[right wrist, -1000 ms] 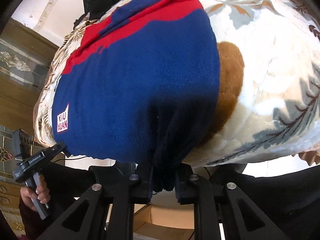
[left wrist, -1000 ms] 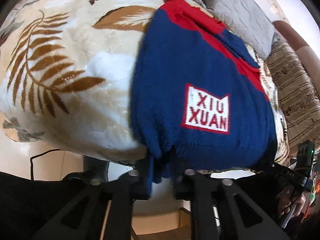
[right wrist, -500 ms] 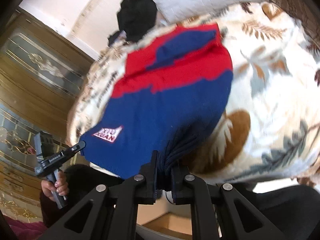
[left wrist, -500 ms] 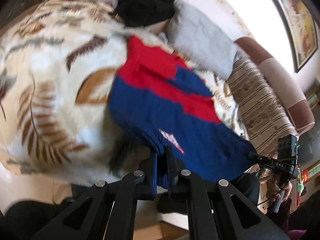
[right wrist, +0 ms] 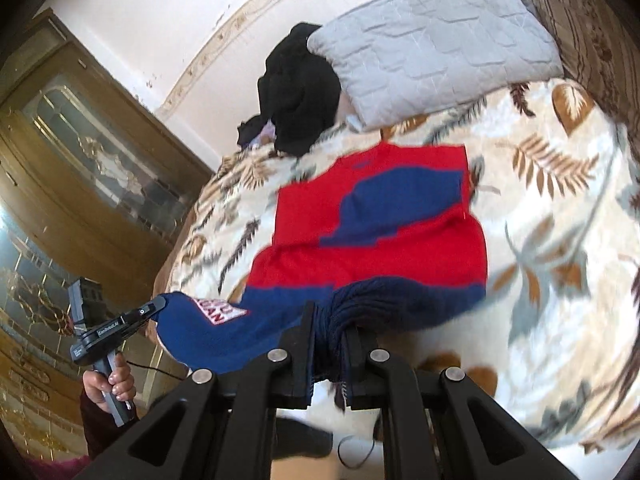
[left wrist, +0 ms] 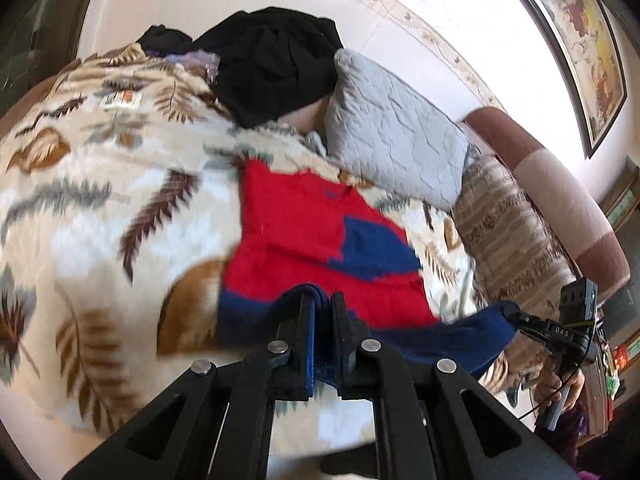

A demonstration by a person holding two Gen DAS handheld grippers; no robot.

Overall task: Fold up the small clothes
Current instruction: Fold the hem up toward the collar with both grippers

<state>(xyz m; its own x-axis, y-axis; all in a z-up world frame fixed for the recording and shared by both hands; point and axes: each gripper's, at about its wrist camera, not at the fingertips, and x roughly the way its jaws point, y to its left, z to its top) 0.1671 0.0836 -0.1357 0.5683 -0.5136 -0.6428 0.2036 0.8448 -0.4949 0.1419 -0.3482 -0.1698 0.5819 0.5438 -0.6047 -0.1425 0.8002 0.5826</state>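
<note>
A small red and navy knitted sweater (left wrist: 304,232) lies on a leaf-patterned blanket (left wrist: 100,208), its red upper part flat and its navy hem lifted toward me. My left gripper (left wrist: 322,304) is shut on one corner of the navy hem. My right gripper (right wrist: 330,316) is shut on the other hem corner, where the knit is bunched between the fingers. The hem hangs stretched between the two grippers. In the right wrist view the sweater (right wrist: 372,232) shows its white label patch (right wrist: 220,310) beside the left gripper (right wrist: 158,304), held by a hand (right wrist: 110,384).
A grey quilted pillow (left wrist: 392,136) and a heap of black clothes (left wrist: 276,64) lie at the far end of the bed. A striped cushion (left wrist: 516,240) and padded headboard (left wrist: 560,192) stand to the right. A wooden wardrobe (right wrist: 80,168) stands left of the bed.
Both grippers have risen and moved toward the far end of the bed, carrying the navy hem up over the sweater. More of the red part, pillow and wall now shows.
</note>
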